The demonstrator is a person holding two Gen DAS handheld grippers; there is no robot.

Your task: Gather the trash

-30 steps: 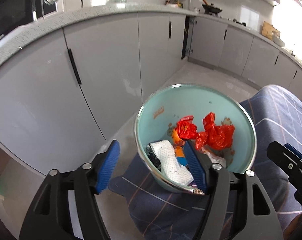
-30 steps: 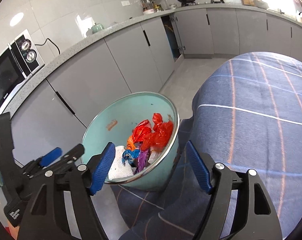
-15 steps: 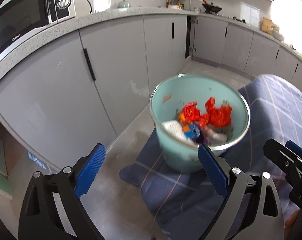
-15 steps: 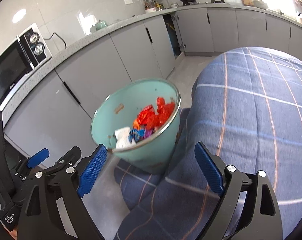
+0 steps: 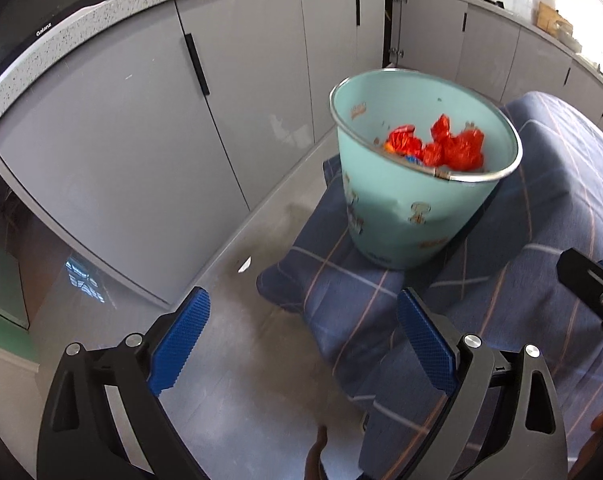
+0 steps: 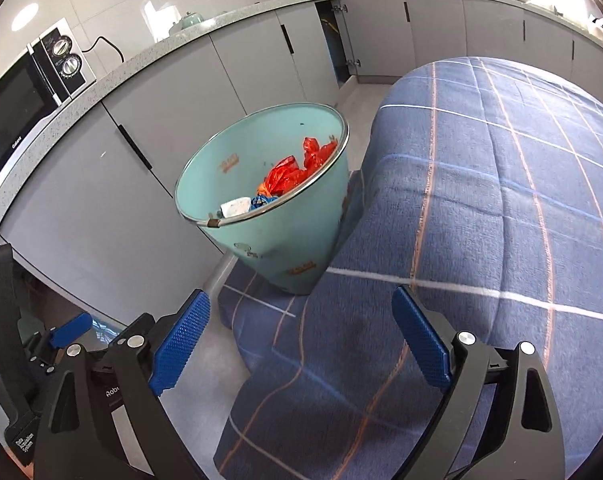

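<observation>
A light teal bin (image 5: 405,216) with a metal rim stands on the hanging edge of a blue checked cloth. It holds red plastic wrappers (image 5: 453,148), a white tissue (image 6: 235,207) and other scraps. It also shows in the right wrist view (image 6: 285,240). My left gripper (image 5: 301,332) is open and empty, low and well back from the bin. My right gripper (image 6: 301,332) is open and empty, back from the bin over the cloth. The left gripper's body (image 6: 61,332) shows at the lower left of the right wrist view.
The blue checked cloth (image 6: 501,184) covers a table on the right. Grey kitchen cabinets (image 5: 141,120) run along the left and back under a speckled counter with a microwave (image 6: 17,120). Grey floor (image 5: 241,360) lies between cabinets and cloth.
Both grippers have pulled back and away from the bin, which now looks smaller and farther off. The left gripper's jaws, earlier at the bin's rim, are now clear of it.
</observation>
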